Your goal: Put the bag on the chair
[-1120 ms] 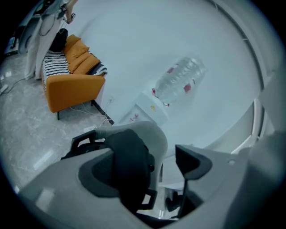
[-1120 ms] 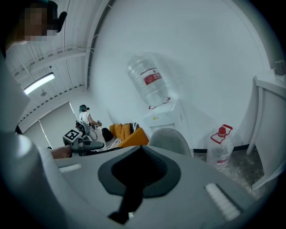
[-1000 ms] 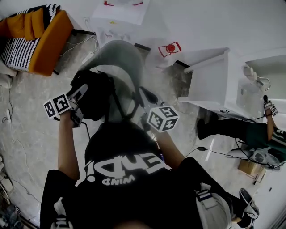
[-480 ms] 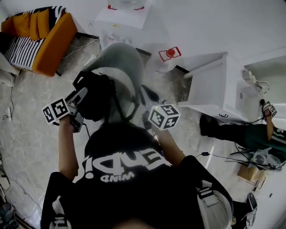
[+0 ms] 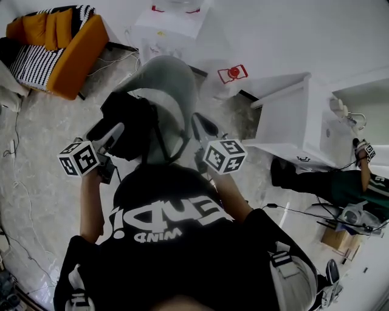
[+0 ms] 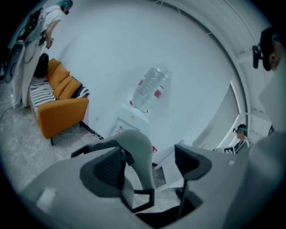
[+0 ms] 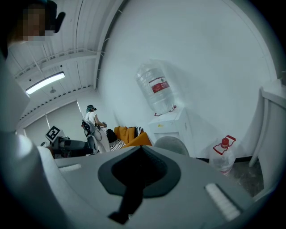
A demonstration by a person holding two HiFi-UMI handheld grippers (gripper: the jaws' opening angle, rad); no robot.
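Observation:
A black bag (image 5: 129,123) lies on the seat of the grey shell chair (image 5: 167,79), with its straps (image 5: 163,146) trailing toward me. My left gripper (image 5: 111,132) sits at the bag's near left side. In the left gripper view its jaws (image 6: 149,163) stand wide apart, and the chair back (image 6: 139,150) and a black strap loop (image 6: 142,197) show between them. My right gripper (image 5: 202,125) is at the chair's right edge. The right gripper (image 7: 140,161) has its pads closed together, and a black strap (image 7: 128,199) hangs out of them.
An orange sofa (image 5: 67,48) with a striped throw stands at the far left. A white water dispenser (image 5: 173,18) is behind the chair, with a red-capped jug (image 5: 231,74) on the floor beside it. A white cabinet (image 5: 292,115) and a person (image 5: 340,182) are at right. Cables cross the floor.
My left gripper has drawn back slightly toward me from the bag. The right gripper and the bag have stayed about where they were.

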